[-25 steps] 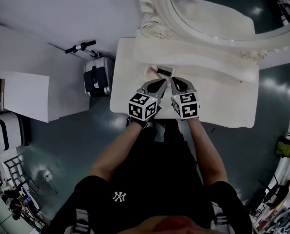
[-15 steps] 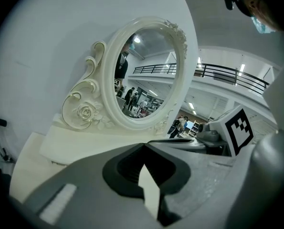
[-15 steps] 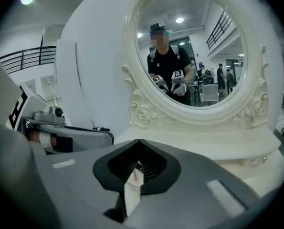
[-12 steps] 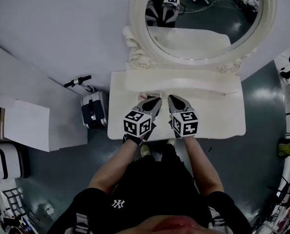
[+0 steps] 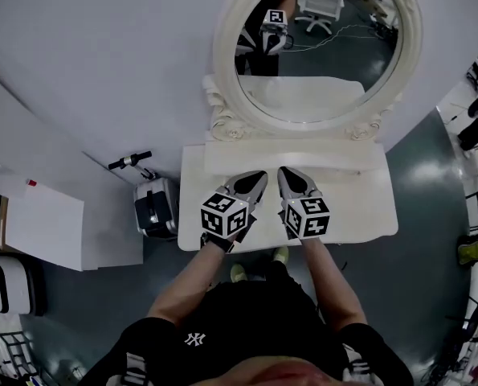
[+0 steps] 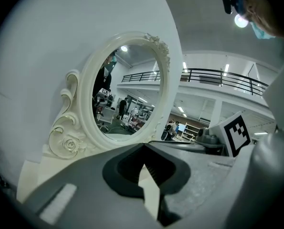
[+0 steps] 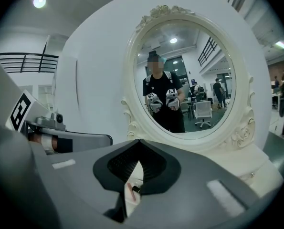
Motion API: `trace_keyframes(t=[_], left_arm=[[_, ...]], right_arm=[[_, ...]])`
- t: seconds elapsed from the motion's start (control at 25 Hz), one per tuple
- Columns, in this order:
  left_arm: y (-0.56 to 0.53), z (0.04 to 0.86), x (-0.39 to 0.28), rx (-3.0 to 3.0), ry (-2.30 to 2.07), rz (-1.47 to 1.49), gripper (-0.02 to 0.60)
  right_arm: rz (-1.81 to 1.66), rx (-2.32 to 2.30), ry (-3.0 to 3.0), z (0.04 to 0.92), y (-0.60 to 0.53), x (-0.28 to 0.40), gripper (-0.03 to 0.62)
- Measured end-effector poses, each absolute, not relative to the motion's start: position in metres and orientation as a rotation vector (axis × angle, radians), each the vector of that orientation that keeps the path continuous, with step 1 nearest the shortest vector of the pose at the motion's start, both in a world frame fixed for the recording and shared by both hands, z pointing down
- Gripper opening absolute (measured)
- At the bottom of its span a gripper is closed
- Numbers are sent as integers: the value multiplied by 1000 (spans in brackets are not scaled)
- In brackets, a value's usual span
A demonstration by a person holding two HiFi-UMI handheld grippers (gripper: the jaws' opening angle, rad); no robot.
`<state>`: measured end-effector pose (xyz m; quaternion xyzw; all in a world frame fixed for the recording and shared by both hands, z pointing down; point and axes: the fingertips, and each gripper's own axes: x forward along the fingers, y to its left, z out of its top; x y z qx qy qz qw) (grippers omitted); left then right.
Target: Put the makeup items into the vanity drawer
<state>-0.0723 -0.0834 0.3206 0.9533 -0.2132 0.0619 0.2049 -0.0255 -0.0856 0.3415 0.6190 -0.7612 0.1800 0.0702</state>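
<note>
Side by side above the white vanity table, my left gripper and right gripper both point toward the oval mirror. In the left gripper view the left gripper is shut, with nothing between its tips. The right gripper is shut too and holds nothing. Through the slot below its tips I see a small pink stick and a dark item lying on the tabletop. In the head view the grippers hide these items. No drawer shows in any view.
A dark case stands on the floor left of the vanity, with a handlebar above it. White cabinets fill the far left. The mirror reflects the person holding both grippers.
Both grippers have risen above the tabletop, staying side by side. The view has tilted up, so the whole mirror shows. The small items seen ahead of the tips are now covered.
</note>
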Motion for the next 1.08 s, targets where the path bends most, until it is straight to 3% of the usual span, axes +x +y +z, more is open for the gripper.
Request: trace_keyframes(t=[1.08], left_arm=[[-80, 279, -82, 2724, -625, 62, 0]], right_arm=[[437, 1908, -2291, 318, -78, -25, 23]])
